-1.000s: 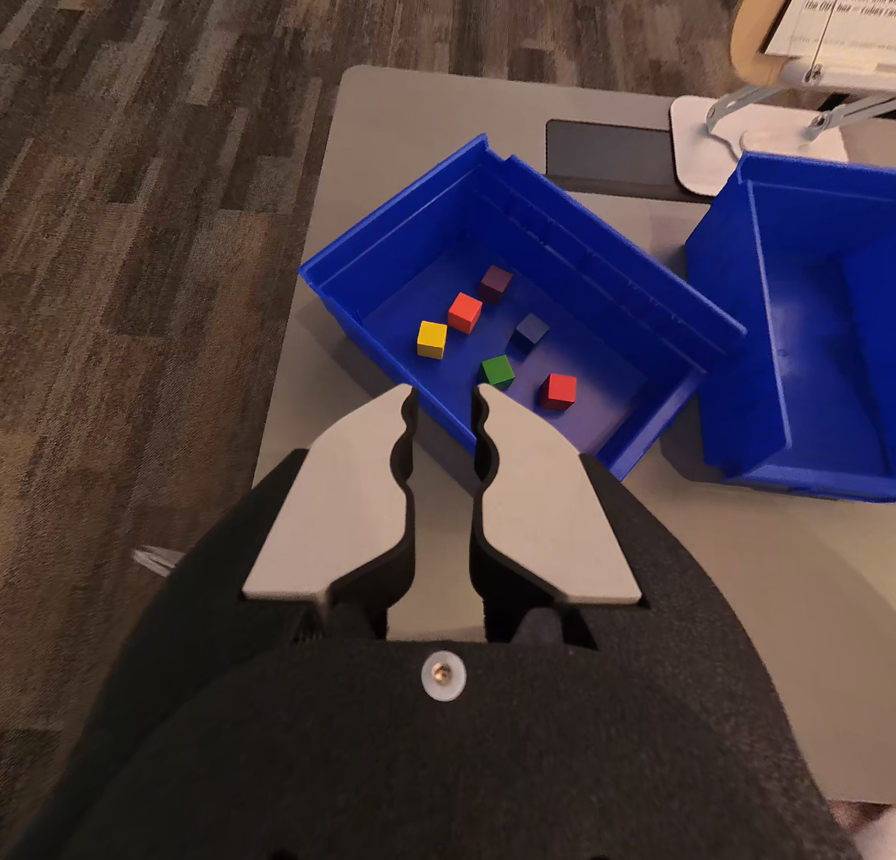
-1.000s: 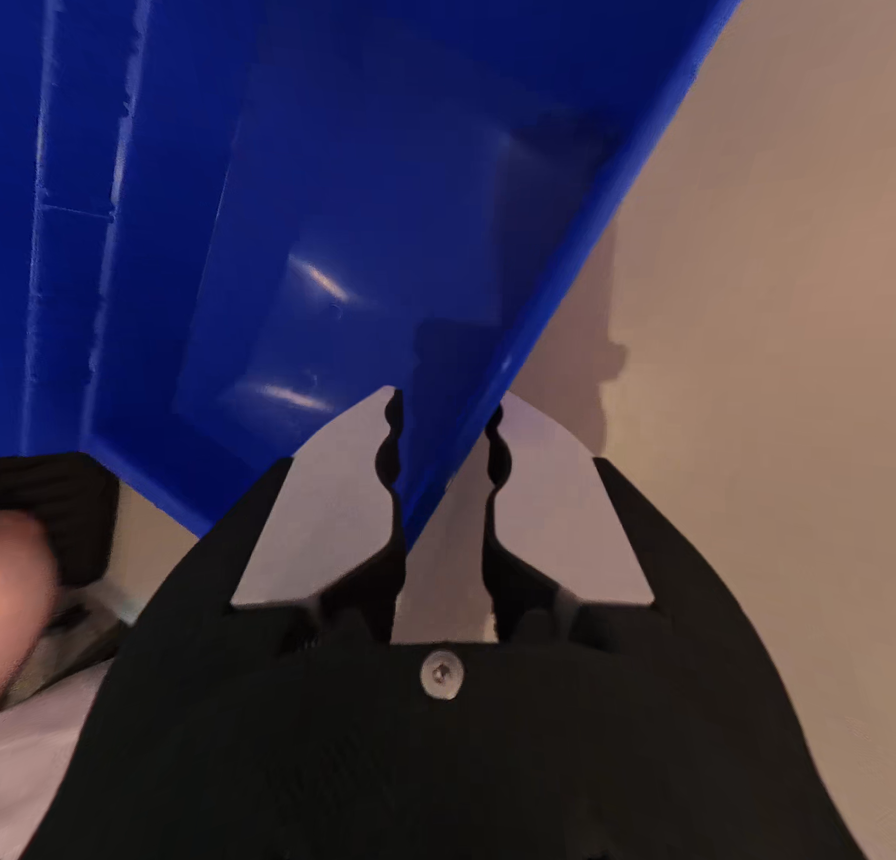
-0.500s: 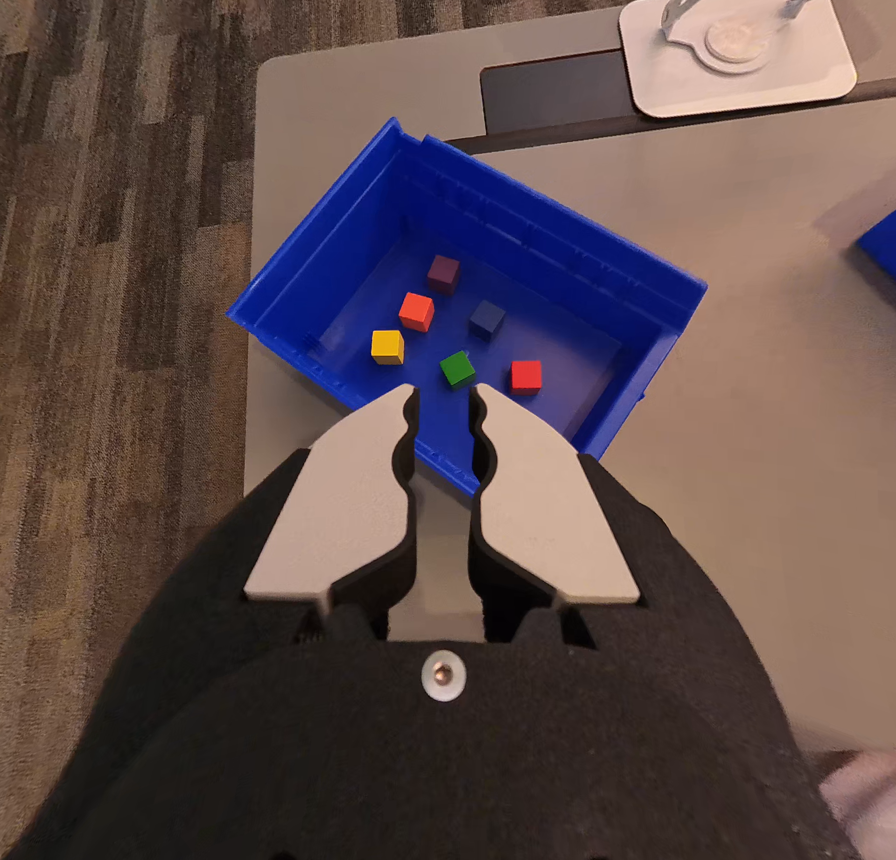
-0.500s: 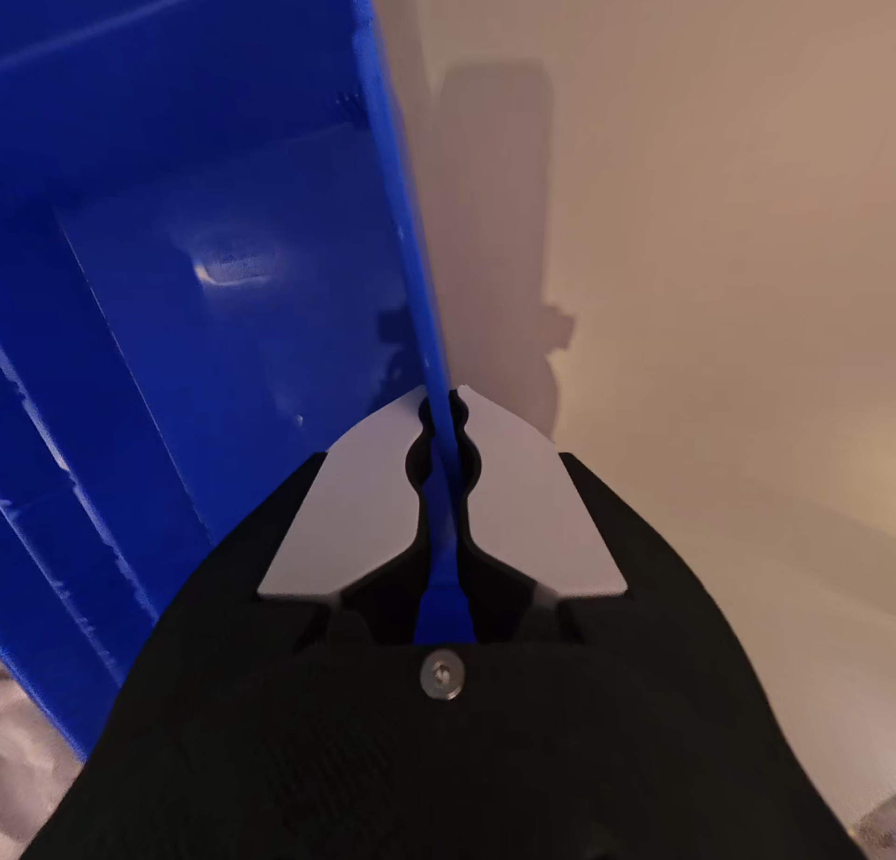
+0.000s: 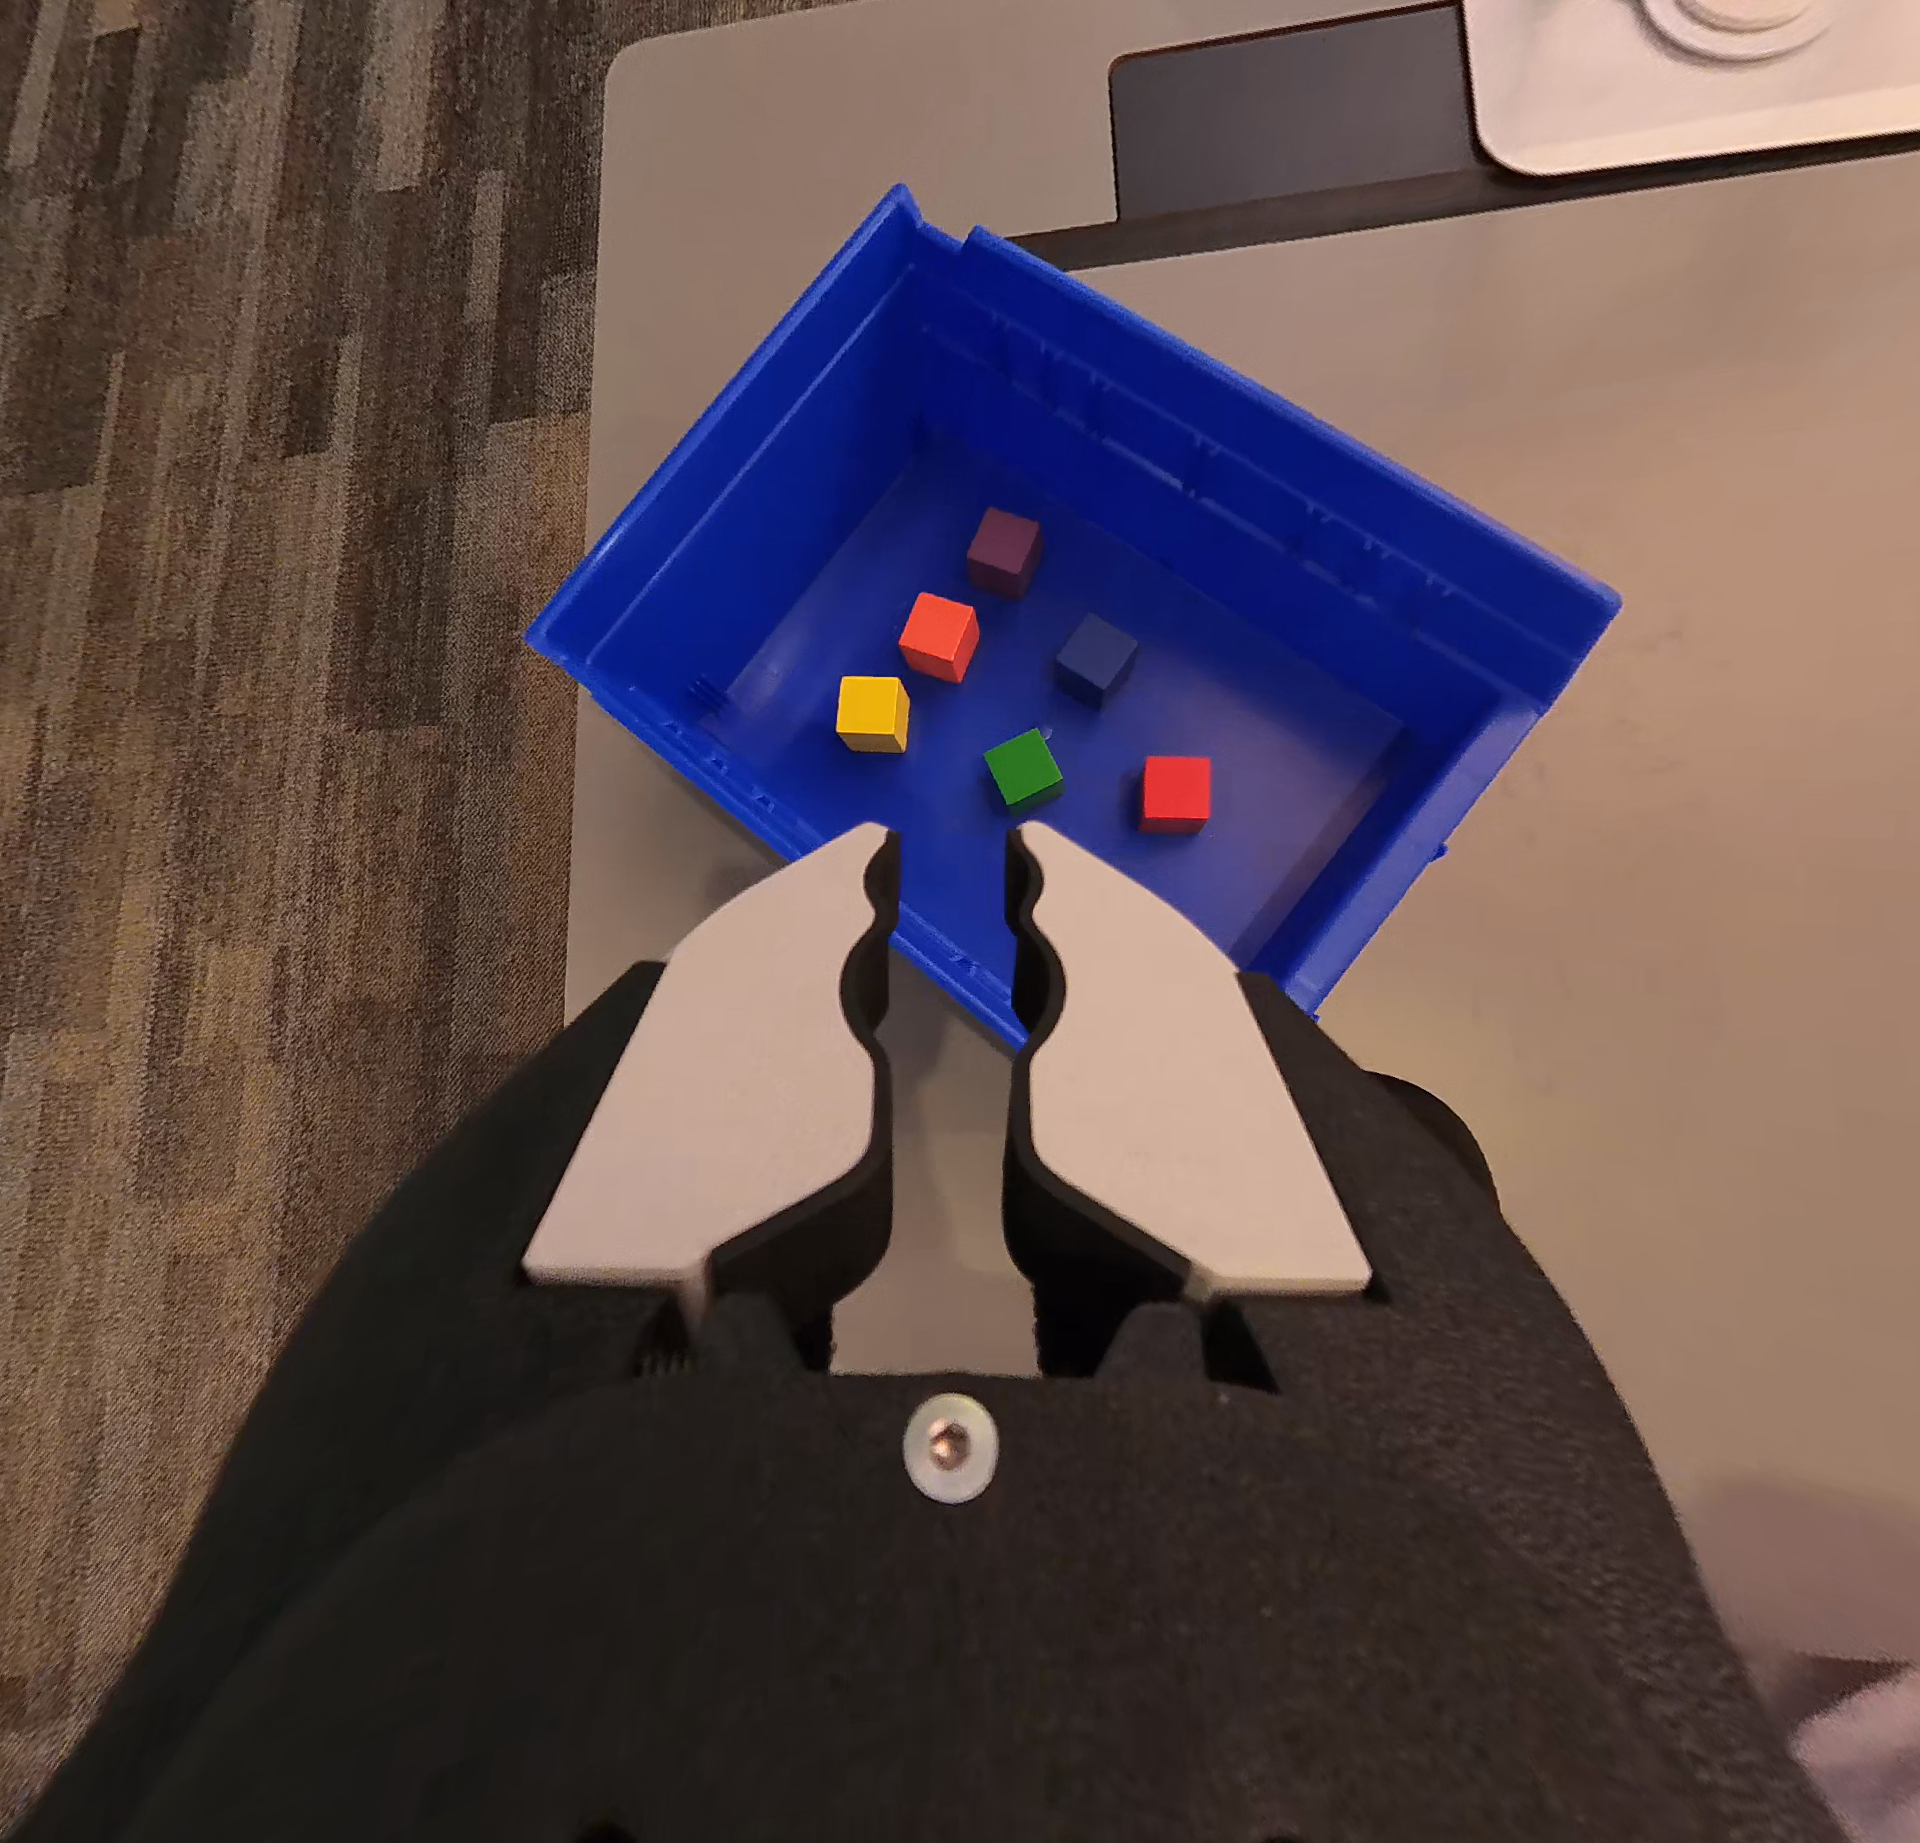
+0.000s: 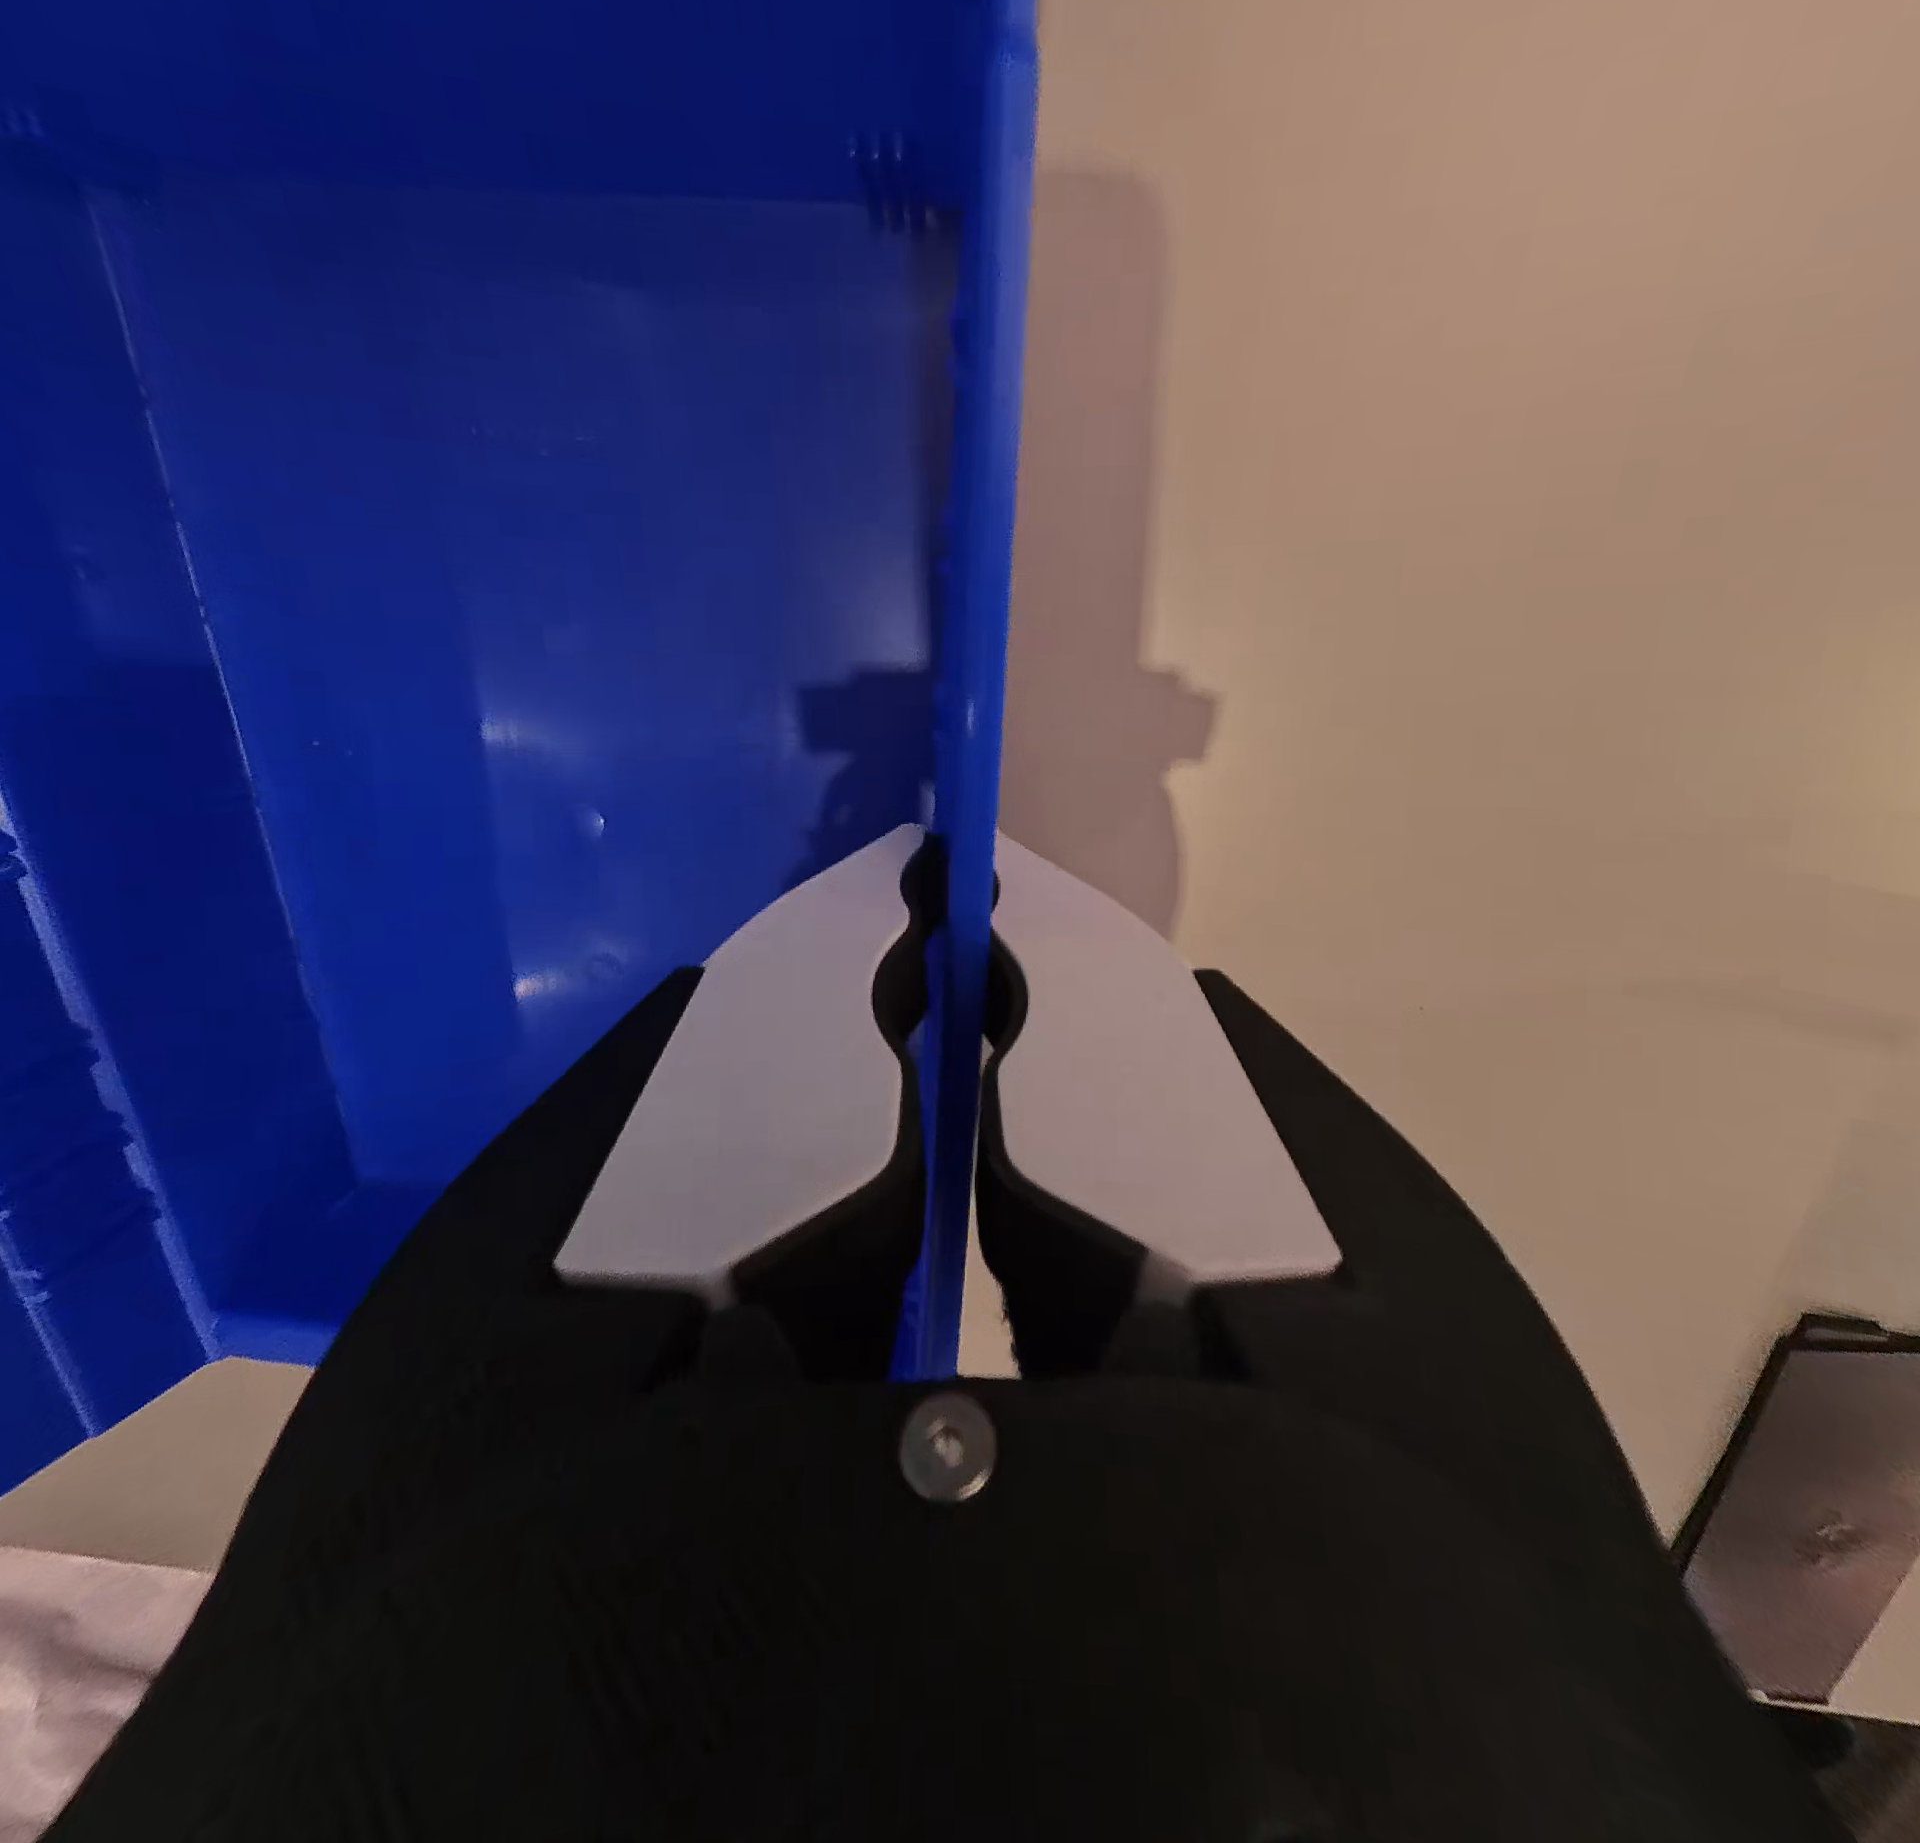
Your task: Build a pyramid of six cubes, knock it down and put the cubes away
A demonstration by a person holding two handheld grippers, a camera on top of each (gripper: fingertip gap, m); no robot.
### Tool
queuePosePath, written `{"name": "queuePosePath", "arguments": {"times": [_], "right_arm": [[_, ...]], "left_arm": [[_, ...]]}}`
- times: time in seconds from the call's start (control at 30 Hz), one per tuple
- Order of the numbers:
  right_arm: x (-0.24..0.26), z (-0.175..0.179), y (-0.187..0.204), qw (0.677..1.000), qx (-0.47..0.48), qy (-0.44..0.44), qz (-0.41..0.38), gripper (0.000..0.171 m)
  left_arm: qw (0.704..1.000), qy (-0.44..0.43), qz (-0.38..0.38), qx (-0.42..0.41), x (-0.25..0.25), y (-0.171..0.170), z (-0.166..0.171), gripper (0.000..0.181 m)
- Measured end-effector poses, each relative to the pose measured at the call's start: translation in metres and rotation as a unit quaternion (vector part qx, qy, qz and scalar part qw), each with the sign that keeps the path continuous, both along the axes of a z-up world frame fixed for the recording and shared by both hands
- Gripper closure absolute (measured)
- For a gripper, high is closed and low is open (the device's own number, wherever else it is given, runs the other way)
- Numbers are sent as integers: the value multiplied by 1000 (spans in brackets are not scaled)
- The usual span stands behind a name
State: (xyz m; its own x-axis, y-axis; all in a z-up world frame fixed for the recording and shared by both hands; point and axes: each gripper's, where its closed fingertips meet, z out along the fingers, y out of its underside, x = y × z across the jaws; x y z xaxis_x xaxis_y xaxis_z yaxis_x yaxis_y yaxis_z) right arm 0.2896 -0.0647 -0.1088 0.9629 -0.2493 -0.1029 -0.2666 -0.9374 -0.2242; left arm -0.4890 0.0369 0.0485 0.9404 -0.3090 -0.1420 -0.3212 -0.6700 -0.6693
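A blue bin [image 5: 1299, 422] sits on the grey table near its left edge. Several cubes lie apart on its floor: purple [image 5: 1004, 551], orange [image 5: 939, 636], dark blue [image 5: 1094, 659], yellow [image 5: 873, 713], green [image 5: 1023, 769] and red [image 5: 1175, 794]. My left gripper [image 5: 945, 837] is open and empty, its tips over the bin's near wall. My right gripper [image 6: 954, 843] is shut on the side wall of a second blue bin [image 6: 520, 546], which looks empty where its inside shows. The left gripper does not show in the right wrist view.
A white stand base [image 5: 1683, 37] and a dark inset panel [image 5: 1288, 110] lie at the table's far side. The table's left edge [image 5: 587, 650] drops to a patterned carpet floor [image 5: 260, 546]. A dark flat object [image 6: 1808, 1461] lies at the right. About 80 centimeters separates my left fingertips from my right.
The right gripper closed onto the second bin's wall and carried it out of the left wrist view. The left gripper moved over the near wall of the bin with the cubes, staying open.
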Motion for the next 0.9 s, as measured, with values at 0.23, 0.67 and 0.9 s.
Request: {"name": "queuePosePath", "arguments": {"times": [0.23, 0.67, 0.9], "right_arm": [[4, 10, 2, 997, 42, -66, 12, 140], [-45, 137, 34, 929, 348, -124, 30, 122], [-52, 122, 36, 934, 324, -133, 61, 122]], "left_arm": [[1000, 11, 26, -6, -13, 3, -5, 162], [973, -95, 144, -155, -52, 27, -79, 145], [949, -95, 157, -256, -45, 33, -124, 142]]}}
